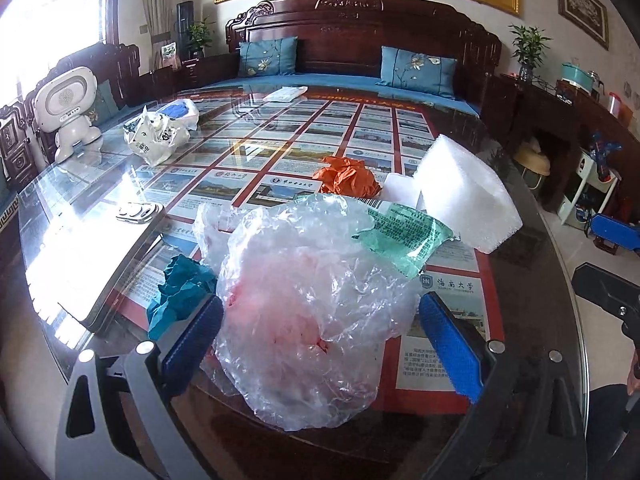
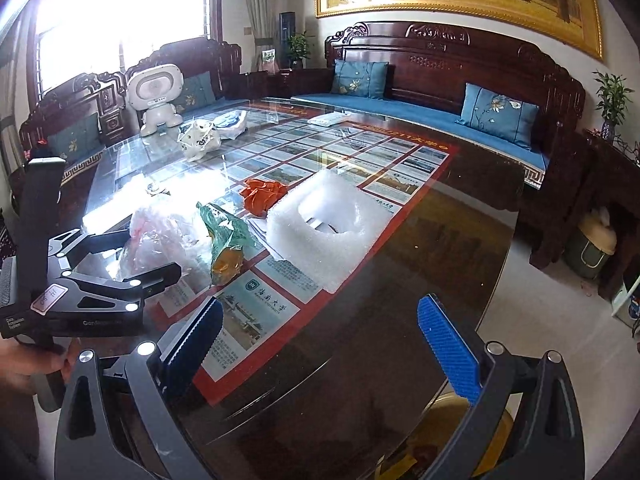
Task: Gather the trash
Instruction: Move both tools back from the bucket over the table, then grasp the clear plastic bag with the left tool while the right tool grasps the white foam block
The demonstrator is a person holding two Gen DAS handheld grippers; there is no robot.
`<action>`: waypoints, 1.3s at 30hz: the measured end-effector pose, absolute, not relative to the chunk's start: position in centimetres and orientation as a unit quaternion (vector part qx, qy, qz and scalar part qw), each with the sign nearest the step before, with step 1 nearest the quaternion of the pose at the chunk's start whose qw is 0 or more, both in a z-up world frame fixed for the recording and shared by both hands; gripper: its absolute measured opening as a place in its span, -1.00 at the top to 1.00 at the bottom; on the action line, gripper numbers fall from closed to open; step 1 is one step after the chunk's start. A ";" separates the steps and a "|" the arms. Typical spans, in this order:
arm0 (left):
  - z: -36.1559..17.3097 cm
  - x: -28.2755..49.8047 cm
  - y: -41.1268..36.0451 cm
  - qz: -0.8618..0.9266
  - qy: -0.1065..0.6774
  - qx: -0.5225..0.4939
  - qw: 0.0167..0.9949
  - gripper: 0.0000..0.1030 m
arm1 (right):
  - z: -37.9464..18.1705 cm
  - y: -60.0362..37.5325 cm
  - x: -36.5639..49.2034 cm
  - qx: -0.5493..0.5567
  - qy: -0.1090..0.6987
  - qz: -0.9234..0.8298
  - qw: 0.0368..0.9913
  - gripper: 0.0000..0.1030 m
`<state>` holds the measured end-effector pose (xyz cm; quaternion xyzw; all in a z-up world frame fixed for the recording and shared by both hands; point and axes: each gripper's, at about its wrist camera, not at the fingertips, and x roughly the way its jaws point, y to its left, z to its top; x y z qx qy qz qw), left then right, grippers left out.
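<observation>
Trash, a crumpled clear plastic bag (image 1: 304, 312), lies low in the frame's centre on the glass table (image 1: 532, 320), between my left tongs (image 1: 320, 336), spread wide and not pressing. Right tongs (image 2: 320, 344) gape, empty. Thin film could slip out or snag the teal paper (image 1: 180, 292) alongside.

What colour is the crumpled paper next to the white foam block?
Orange; the crumpled paper shows best in the left wrist view, beside the foam block.
</observation>
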<state>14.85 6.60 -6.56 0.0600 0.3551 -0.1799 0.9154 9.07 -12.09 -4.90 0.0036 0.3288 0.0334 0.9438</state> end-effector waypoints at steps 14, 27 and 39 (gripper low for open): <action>-6.4 15.2 9.6 -0.211 0.360 0.002 0.909 0.24 | -6.6 -12.8 15.1 0.129 0.360 0.007 0.924 -0.84; -5.8 14.4 10.3 -0.233 0.345 -0.007 0.909 0.24 | -7.6 -12.9 18.7 0.226 0.372 -0.043 0.899 -0.83; -4.8 13.8 11.0 -0.246 0.334 -0.020 0.910 0.25 | -8.3 -14.1 19.0 0.235 0.381 -0.058 0.892 -0.58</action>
